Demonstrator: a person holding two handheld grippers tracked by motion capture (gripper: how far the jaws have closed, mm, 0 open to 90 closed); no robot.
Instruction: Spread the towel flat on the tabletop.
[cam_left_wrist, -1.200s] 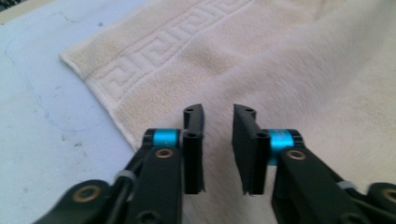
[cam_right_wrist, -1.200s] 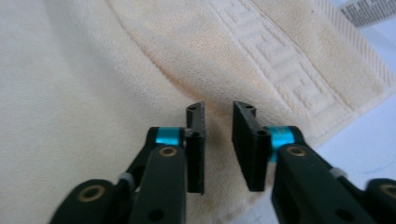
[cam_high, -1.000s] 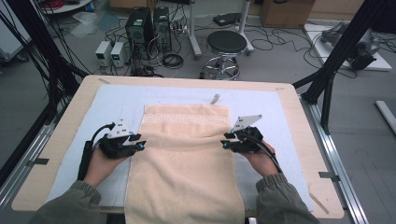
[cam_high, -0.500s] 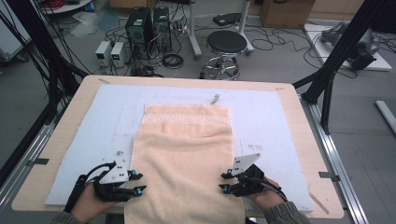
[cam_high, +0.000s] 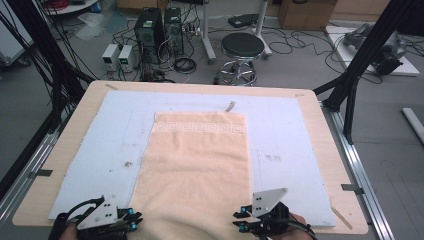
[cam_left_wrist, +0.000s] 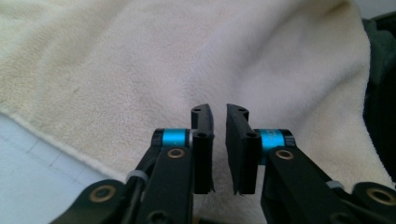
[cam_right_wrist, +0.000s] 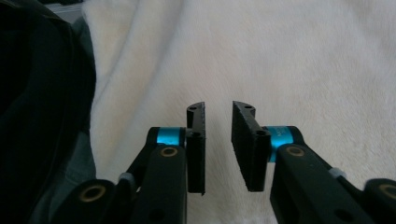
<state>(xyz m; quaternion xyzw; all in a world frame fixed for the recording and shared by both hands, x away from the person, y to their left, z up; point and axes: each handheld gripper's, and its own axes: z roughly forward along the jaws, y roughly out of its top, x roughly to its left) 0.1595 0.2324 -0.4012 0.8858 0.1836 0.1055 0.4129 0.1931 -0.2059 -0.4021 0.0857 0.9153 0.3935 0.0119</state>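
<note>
Behind the table (cam_high: 60, 150) I see a cluttered lab floor: two computer towers (cam_high: 159, 27), one stool (cam_high: 242, 47), cables. On the table lies one pale blue mat (cam_high: 295, 145), and on it one peach towel (cam_high: 197, 165), its long axis running from the far patterned band to the near edge, where it spills over toward me. At the near left, my left gripper (cam_high: 131, 221) sits just beside the towel's left near corner; in the left gripper view its jaws stand a narrow gap apart, having just been closing, with towel behind them but nothing pinched that I can see. The towel lies rightward and ahead of it. At the near right, my right gripper (cam_high: 241, 220) sits at the towel's right near corner, jaws likewise just been closing, a slightly wider gap, nothing clamped between them. I count two grippers, one per near corner, each about equally close to its own corner. My guess is that the coming move is a pinch on both near corners at once, then a fold along the long axis toward the far end.
</note>
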